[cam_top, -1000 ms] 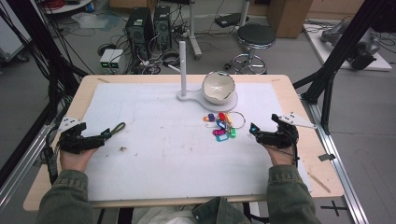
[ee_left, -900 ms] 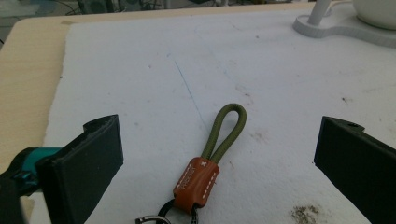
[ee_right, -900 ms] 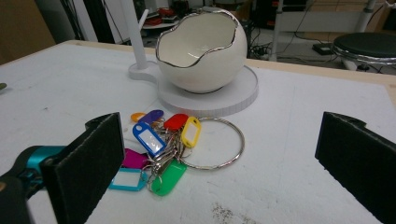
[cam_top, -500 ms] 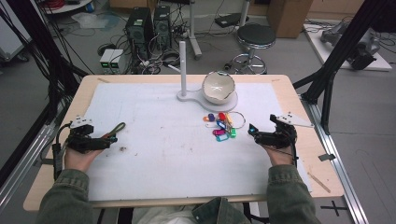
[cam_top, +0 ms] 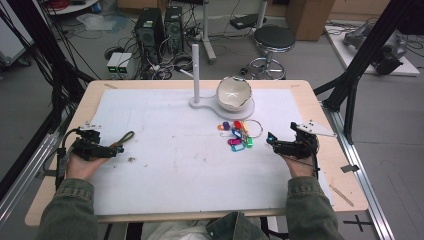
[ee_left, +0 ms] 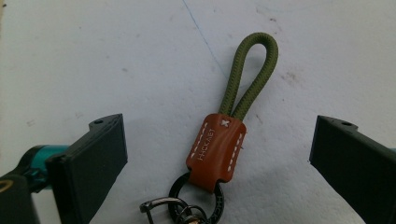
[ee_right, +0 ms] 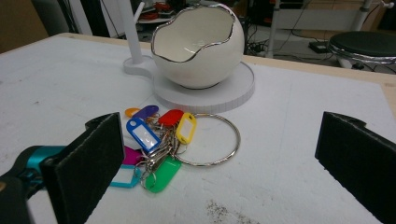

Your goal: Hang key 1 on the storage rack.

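Note:
A keychain with an olive cord loop, a brown leather tab and a dark metal ring lies flat on the white mat, between the jaws of my left gripper, which stands open around it without touching. From above, that keychain lies just past my left gripper at the table's left. A bunch of coloured key tags on a large steel ring lies ahead of my open right gripper, a little apart. In the high view my right gripper sits to the right of the tags.
A white egg-shaped bowl with a jagged silver rim stands on a round white base with a thin upright post, behind the tags. The white mat covers most of the wooden table. Stool, computers and cables lie beyond the far edge.
My left gripper has moved right and forward toward the olive keychain, bringing its jaws around it. The right gripper has stayed where it was.

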A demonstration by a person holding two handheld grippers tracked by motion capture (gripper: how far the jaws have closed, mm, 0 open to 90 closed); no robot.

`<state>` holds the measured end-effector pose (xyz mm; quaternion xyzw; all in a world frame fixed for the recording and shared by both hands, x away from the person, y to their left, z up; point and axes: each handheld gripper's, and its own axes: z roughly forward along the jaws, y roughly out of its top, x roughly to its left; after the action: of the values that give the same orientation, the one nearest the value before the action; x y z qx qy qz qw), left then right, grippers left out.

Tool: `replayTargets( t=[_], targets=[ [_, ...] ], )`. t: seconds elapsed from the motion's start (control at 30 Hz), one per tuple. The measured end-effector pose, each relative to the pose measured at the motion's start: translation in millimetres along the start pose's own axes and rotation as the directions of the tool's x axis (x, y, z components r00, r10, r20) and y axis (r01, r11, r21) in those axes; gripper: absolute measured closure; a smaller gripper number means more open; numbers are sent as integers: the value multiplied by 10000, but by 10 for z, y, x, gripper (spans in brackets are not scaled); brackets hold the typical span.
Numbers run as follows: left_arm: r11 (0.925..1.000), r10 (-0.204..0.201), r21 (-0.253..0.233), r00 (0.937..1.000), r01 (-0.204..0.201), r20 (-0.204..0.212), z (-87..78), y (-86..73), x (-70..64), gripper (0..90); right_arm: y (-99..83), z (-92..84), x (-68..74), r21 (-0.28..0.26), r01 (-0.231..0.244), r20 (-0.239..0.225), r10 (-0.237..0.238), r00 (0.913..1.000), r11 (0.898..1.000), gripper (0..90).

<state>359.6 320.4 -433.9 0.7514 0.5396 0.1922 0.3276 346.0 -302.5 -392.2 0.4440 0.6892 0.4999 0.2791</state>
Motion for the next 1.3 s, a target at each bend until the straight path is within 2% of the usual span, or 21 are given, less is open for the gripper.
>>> replayTargets(
  t=[0.13, 0.23, 0.33, 0.43, 0.53, 0.63, 0.67, 0.7, 0.73, 0.9, 0.93, 0.97, 1.13, 1.3],
  targets=[
    [10000, 60, 72, 10000, -59, -66, -3, 11, 19, 131, -2, 6, 2, 35, 9, -69, -8, 10000, 10000, 7],
    [9996, 249, 163, 9997, -249, -8, -11, 42, 56, 178, -1, 7, 5, -24, 96, -128, -96, 9999, 10000, 7],
    [9982, 398, 455, 9992, -397, -16, 15, 41, 82, 209, -3, 13, 5, 31, 68, -151, -68, 9999, 10000, 7],
    [9976, 486, 495, 9988, -486, 16, 16, 45, 75, 246, -2, 15, 1, -7, 97, -107, -98, 9999, 10000, 7],
    [9974, 549, 483, 9981, -536, -274, 17, 46, 67, 247, -1, 14, 0, -16, 105, -153, -106, 9998, 9999, 7],
    [9973, 572, 471, 9982, -564, -156, 7, 43, 71, 297, 0, 10, 8, -33, 135, -150, -135, 9998, 9999, 7],
    [9968, 612, 520, 9980, -605, -132, 7, 42, 65, 370, -1, 10, 8, -28, 109, -174, -110, 9998, 9999, 7],
    [9960, 698, 573, 9975, -690, -119, 10, 41, 59, 370, -1, 10, 8, -28, 109, -174, -110, 9998, 9999, 7],
    [9950, 780, 638, 9969, -773, -87, 16, 39, 52, 483, 0, 10, 3, -38, 119, -141, -120, 9998, 9999, 7],
    [9937, 884, 672, 9959, -895, 192, 15, 37, 53, 613, 2, 5, 0, -85, 79, -153, -81, 9998, 9999, 7],
    [9943, 843, 631, 9962, -855, 219, 13, 37, 53, 613, 2, 5, 0, -85, 79, -153, -81, 9998, 9999, 7],
    [9945, 841, 613, 9962, -854, 233, 14, 35, 55, 668, 0, 6, -1, -59, 71, -140, -72, 9999, 10000, 7],
    [9951, 739, 628, 9967, -758, 325, 1, 40, 66, 699, 2, 6, -8, -67, 80, -117, -81, 9999, 9999, 6],
    [9975, 539, 432, 9975, -559, 460, -24, 56, 76, 712, 1, 6, -9, -67, 11, -114, -11, 9999, 10000, 7]
  ],
)
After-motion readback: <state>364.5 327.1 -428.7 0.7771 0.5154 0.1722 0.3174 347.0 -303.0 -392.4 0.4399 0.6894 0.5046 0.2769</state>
